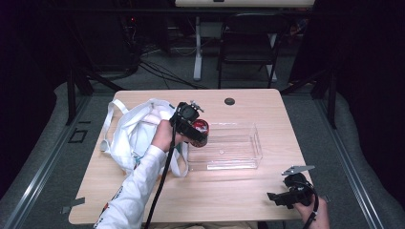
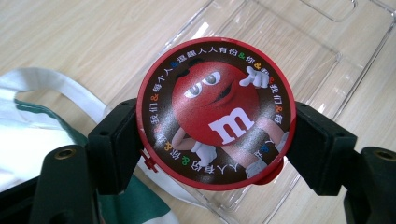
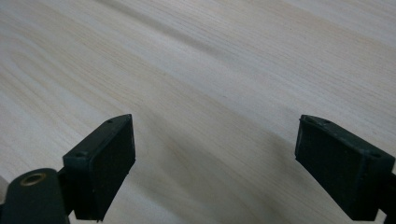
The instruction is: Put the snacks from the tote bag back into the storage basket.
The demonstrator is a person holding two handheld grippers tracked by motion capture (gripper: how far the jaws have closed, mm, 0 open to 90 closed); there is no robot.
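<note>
candy tin clamped in left fingers over clear tray, beside bag; right fingers apart.

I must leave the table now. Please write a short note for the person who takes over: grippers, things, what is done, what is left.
Left gripper: shut on the red candy tin, held above the near left corner of the clear tray.
Right gripper: open, holding nothing, low over the table at its near right corner.
White bag: lies left of the tray.
Done: tin picked up.
Left: probably set the tin in the tray and let go.
</note>
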